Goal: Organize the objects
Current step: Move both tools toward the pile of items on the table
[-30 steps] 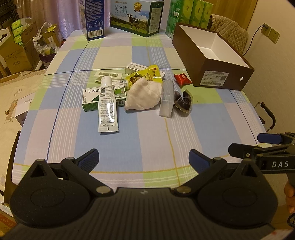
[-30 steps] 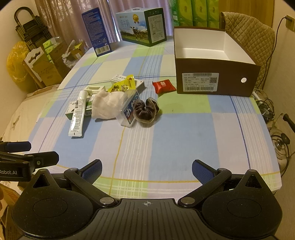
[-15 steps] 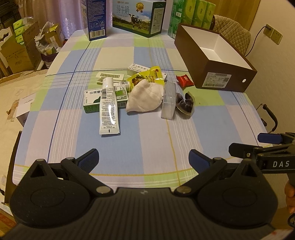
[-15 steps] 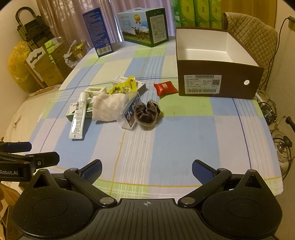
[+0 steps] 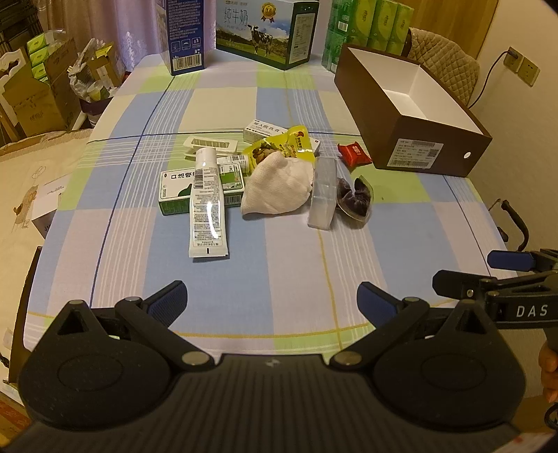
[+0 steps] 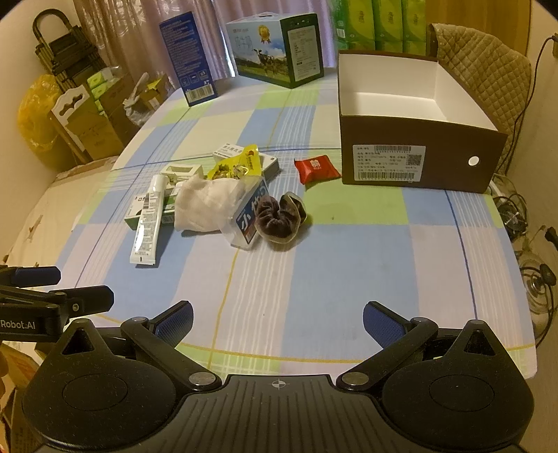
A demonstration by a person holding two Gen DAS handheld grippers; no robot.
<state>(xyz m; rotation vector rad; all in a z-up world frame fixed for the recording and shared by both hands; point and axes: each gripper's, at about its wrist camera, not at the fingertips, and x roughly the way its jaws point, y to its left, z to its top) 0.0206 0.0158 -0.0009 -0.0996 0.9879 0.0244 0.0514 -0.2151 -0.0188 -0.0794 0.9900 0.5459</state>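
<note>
A heap of small items lies mid-table: a white tube [image 5: 206, 202] across a green-white carton [image 5: 178, 195], a white cloth [image 5: 279, 186], a yellow snack pouch [image 5: 282, 146], a clear plastic case [image 5: 323, 193], a dark scrunchie [image 5: 354, 198] and a red packet [image 5: 354, 153]. An open brown box [image 5: 411, 139] with a white inside stands at the right. My left gripper [image 5: 272, 299] is open over the near table edge, holding nothing. My right gripper [image 6: 278, 320] is open too, beside it, well short of the scrunchie [image 6: 277, 216] and the box [image 6: 415, 163].
A milk carton box [image 5: 266, 31], a tall blue box [image 5: 185, 35] and green tissue packs [image 5: 369, 24] line the far edge of the checked tablecloth [image 5: 279, 265]. Cardboard boxes stand on the floor at the left. A padded chair [image 6: 488, 66] is behind the brown box.
Both grippers have eased back and up slightly, so the heap and box sit a little farther off in view. Nothing on the table moved; both stay open.
</note>
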